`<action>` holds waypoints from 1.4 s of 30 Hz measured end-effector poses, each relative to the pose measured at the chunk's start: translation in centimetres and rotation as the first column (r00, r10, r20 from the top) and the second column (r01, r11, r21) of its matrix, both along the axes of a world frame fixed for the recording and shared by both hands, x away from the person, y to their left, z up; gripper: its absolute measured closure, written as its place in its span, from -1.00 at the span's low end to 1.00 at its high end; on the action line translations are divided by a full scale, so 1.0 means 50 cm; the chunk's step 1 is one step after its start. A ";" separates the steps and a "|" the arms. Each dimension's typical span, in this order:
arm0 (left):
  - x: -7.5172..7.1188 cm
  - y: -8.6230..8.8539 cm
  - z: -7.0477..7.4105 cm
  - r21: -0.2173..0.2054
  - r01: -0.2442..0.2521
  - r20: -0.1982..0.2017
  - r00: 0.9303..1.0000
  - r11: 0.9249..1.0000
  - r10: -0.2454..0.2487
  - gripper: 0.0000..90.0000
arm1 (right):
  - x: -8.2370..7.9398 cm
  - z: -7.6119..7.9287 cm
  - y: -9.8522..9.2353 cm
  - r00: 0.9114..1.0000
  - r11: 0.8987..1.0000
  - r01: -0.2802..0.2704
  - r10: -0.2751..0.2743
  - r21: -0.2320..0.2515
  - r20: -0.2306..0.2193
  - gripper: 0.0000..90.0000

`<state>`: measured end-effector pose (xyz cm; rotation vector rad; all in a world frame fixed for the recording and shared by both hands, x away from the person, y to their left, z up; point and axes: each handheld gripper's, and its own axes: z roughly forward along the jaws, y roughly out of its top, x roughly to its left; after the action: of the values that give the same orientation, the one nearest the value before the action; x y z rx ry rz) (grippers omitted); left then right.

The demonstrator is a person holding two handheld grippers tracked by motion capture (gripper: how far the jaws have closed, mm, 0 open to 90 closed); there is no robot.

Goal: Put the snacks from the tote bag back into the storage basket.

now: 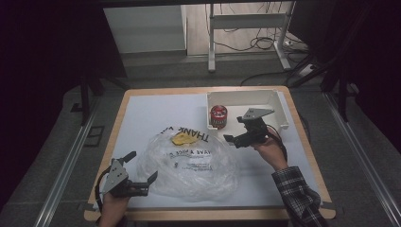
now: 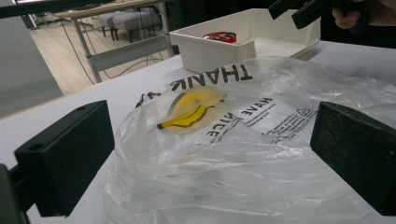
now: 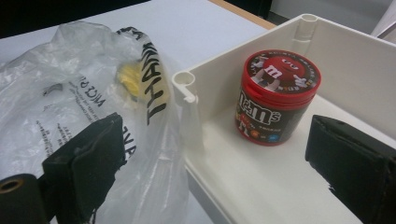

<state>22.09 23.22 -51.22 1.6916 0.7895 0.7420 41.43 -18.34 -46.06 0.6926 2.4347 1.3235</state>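
Bag (image 1: 189, 163): thin clear plastic film, crinkled, glossy, printed black. Tray (image 1: 279, 106) at 1 o'clock: matt white moulded plastic, smooth. Candy tub (image 3: 275, 95): glossy red-and-brown plastic (printed label). Table (image 1: 142, 113): matt white sheet, wood-look edge. Sleeve (image 1: 298, 191): plaid cloth.

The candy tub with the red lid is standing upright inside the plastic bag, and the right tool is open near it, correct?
Not quite. The candy tub stands upright in the white tray, beside the plastic bag, not inside it; the right gripper view shows this. The right tool is open near it.
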 end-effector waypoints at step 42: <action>-0.001 -0.002 0.001 0.001 0.000 0.007 1.000 1.000 0.000 -1.00 | -0.100 0.000 -0.065 0.999 0.999 0.041 -0.041 0.000 0.013 -0.89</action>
<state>22.04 23.12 -51.19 1.6894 0.7845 0.7476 36.43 -21.59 -46.04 0.7281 2.3976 1.3078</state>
